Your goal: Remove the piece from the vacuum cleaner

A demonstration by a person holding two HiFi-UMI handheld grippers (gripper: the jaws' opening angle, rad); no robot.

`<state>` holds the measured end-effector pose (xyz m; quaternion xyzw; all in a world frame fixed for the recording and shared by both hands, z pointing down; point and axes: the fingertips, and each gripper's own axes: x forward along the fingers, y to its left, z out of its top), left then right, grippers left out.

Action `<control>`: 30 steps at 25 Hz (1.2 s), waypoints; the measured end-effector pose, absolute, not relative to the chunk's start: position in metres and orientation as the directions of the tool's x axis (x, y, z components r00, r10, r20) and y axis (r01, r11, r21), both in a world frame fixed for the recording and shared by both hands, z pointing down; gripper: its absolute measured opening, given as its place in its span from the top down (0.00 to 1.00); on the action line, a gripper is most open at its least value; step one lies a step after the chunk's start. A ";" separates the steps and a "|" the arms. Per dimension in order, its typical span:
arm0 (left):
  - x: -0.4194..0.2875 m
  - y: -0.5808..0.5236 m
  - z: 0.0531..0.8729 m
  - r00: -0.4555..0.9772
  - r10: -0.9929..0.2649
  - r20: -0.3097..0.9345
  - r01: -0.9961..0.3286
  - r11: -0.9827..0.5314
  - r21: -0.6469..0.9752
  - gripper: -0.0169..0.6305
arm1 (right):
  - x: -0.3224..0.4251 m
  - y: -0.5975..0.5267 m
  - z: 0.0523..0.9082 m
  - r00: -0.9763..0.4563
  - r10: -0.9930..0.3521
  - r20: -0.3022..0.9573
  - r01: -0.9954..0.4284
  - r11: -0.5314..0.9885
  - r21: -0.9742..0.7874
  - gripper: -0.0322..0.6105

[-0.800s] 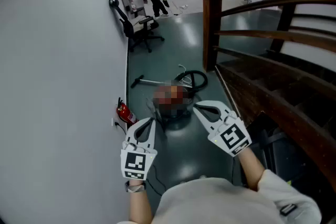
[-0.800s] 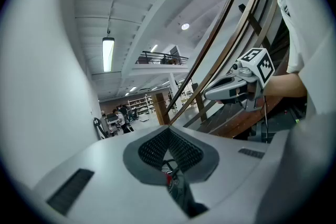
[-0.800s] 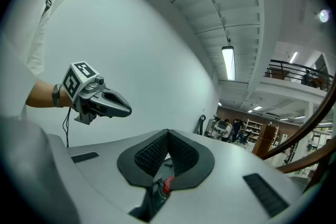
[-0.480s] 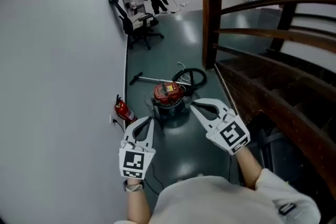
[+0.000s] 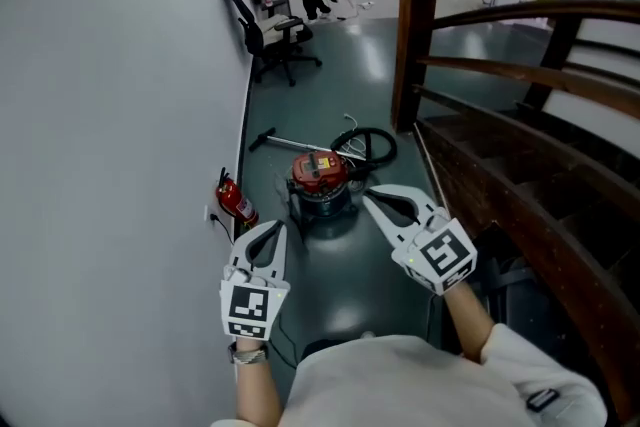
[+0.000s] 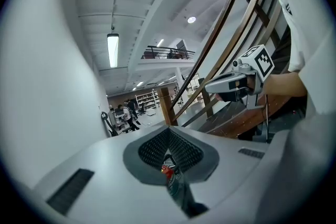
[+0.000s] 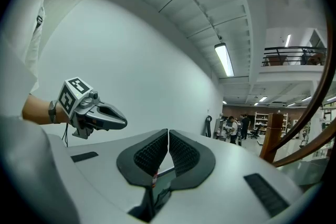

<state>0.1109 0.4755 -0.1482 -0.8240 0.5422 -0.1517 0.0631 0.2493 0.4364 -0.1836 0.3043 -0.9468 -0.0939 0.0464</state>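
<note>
Head view: the vacuum cleaner (image 5: 320,180), red on top with a dark body, stands on the green floor (image 5: 350,285), ahead of both tongs and between them.
Left tongs (image 5: 270,228): fully closed and empty. Their tip is held in the air, apart from the vacuum cleaner, to its left and nearer to the person.
Right tongs (image 5: 368,197): closed with only a very thin line between the pads, holding nothing. Their tip appears just beside the right side of the vacuum cleaner, but does not touch it.
Left gripper view: the ribbed pads (image 6: 181,150) meet, and a small red part of the vacuum cleaner shows below them, further away.
Right gripper view: the pads (image 7: 181,153) stand together, with the white wall (image 7: 157,76) behind.
Hose (image 5: 370,147): black, coiled on the floor behind the vacuum cleaner, near the wooden post (image 5: 412,45).
Tube (image 5: 285,143): lies on the floor behind the vacuum cleaner, to the left.
Fire extinguisher (image 5: 237,203): red, at the wall, left of the vacuum cleaner.
Piece: I cannot tell which part it is.
</note>
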 end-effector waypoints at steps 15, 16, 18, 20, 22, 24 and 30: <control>0.101 0.445 -0.130 0.313 -0.931 0.187 -0.903 -0.353 -0.245 0.97 | 0.235 0.411 -0.165 -0.864 -0.495 0.085 -0.474 0.860 0.190 0.90; 0.099 0.438 -0.128 0.313 -0.931 0.187 -0.903 -0.353 -0.246 0.97 | 0.233 0.404 -0.163 -0.861 -0.500 0.096 -0.474 0.856 0.206 0.90; 0.092 0.422 -0.124 0.312 -0.931 0.188 -0.901 -0.353 -0.254 0.97 | 0.226 0.389 -0.161 -0.857 -0.504 0.108 -0.472 0.852 0.227 0.90; 0.085 0.402 -0.118 0.311 -0.930 0.194 -0.896 -0.355 -0.265 0.97 | 0.217 0.371 -0.160 -0.856 -0.505 0.109 -0.472 0.851 0.231 0.90; 0.075 0.379 -0.114 0.313 -0.929 0.197 -0.893 -0.359 -0.272 0.97 | 0.207 0.349 -0.158 -0.856 -0.506 0.110 -0.473 0.850 0.231 0.90; 0.065 0.356 -0.112 0.319 -0.927 0.195 -0.892 -0.363 -0.270 0.97 | 0.196 0.327 -0.158 -0.854 -0.506 0.118 -0.472 0.850 0.234 0.90; 0.040 0.296 -0.115 0.339 -0.919 0.202 -0.882 -0.385 -0.271 0.97 | 0.166 0.270 -0.167 -0.851 -0.515 0.102 -0.483 0.844 0.234 0.90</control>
